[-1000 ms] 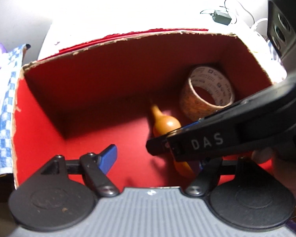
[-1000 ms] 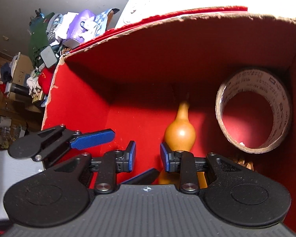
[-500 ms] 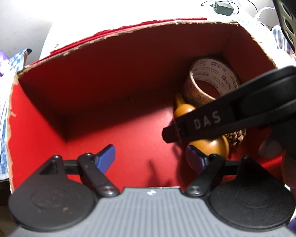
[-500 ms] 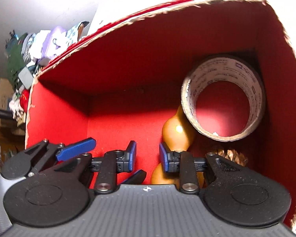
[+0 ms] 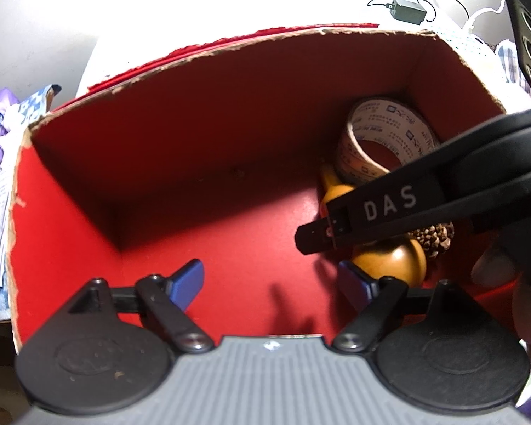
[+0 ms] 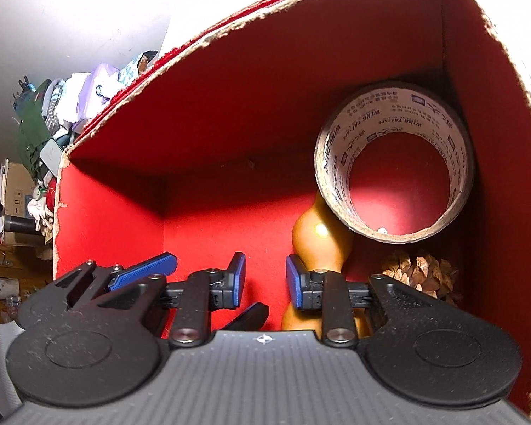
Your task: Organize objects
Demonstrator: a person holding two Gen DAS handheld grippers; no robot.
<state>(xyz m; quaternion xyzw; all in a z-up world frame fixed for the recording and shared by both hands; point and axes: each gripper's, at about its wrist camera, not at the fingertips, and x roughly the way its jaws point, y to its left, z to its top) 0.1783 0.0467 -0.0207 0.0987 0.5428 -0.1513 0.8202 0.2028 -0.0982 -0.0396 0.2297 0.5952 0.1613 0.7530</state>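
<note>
While empty, left tool opening, right tool ajar; "WING TAI" tape, "DAS" label.

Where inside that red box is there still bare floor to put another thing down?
The red box floor is bare from its left wall to the gourd. The right corner is crowded: tape roll leaning over the gourd, pine cone beneath it.

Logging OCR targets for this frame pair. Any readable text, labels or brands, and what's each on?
"DAS": white letters on the black arm of the right gripper, seen from the left wrist.
"WING TAI TAPE", as best it reads: printed repeatedly round the inner core of the tape roll in the red box.
Other print and logos on that core: too small to read.
</note>
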